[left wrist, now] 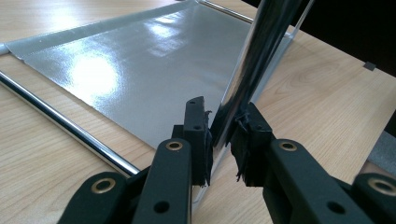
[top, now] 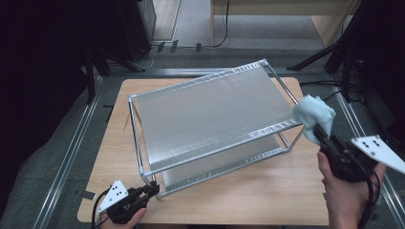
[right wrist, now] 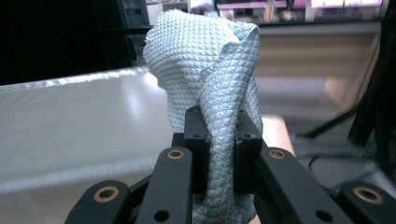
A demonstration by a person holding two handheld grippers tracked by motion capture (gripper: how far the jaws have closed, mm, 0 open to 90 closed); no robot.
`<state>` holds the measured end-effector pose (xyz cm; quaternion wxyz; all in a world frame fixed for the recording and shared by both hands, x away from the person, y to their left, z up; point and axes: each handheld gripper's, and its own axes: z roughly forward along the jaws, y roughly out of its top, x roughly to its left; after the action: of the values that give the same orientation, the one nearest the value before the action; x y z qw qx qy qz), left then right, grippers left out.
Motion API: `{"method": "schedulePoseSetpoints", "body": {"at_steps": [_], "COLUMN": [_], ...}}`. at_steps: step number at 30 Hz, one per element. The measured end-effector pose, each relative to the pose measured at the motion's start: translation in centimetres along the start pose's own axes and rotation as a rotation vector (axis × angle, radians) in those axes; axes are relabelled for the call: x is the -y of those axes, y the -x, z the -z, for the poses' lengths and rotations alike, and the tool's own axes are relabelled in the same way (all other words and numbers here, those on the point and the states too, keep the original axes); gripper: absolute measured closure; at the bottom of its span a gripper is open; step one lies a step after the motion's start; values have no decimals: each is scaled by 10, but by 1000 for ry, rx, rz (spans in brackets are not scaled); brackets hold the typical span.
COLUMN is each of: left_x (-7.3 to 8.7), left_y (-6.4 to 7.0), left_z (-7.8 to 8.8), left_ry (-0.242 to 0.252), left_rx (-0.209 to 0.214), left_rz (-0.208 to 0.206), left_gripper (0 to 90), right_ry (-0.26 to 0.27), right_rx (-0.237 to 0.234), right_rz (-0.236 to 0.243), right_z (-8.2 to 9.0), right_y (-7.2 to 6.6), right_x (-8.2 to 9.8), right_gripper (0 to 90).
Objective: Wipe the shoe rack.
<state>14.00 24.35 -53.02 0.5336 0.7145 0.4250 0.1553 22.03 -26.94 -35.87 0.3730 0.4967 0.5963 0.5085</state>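
A two-tier metal shelf rack (top: 210,112) with silvery shelf sheets stands on the wooden table (top: 267,200). My left gripper (top: 152,189) is shut on the rack's chrome corner post (left wrist: 254,70) at the near left, low down; the pads (left wrist: 200,135) press the post from both sides. The lower shelf sheet (left wrist: 140,65) spreads out behind it. My right gripper (top: 321,136) is held up at the rack's right end, level with the top shelf, and is shut on a light blue waffle-weave cloth (top: 313,114) that bunches above the jaws (right wrist: 205,70).
Black tripod legs (top: 325,52) and cables lie on the floor beyond the table. A wooden cabinet (top: 282,14) stands at the back. Aluminium rails (top: 71,152) run along both sides of the table. Bare tabletop lies in front of the rack.
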Motion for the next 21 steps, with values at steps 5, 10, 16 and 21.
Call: {"method": "schedulePoseSetpoints", "body": {"at_steps": [5,10,16,21], "left_x": [0,0,0,-1], "left_y": [1,7,18,27], "left_z": [0,-3,-10,-17], "left_ry": [-3,-5,-4,-3], "left_rx": [-13,-16,1,3], "left_rz": [-21,-43,-55,-62], "left_gripper": [776,783,784,787], "right_ry": [-94,-164,-150,-163], "right_rx": [1,-77,-195,-301], "right_rz": [50,11,0,70], "right_z": [-58,-85,-76,-63], "right_y": [-17,-39,-84,-141], "right_x": [-4,19,31,38], "right_gripper": [790,791,789,774]}}
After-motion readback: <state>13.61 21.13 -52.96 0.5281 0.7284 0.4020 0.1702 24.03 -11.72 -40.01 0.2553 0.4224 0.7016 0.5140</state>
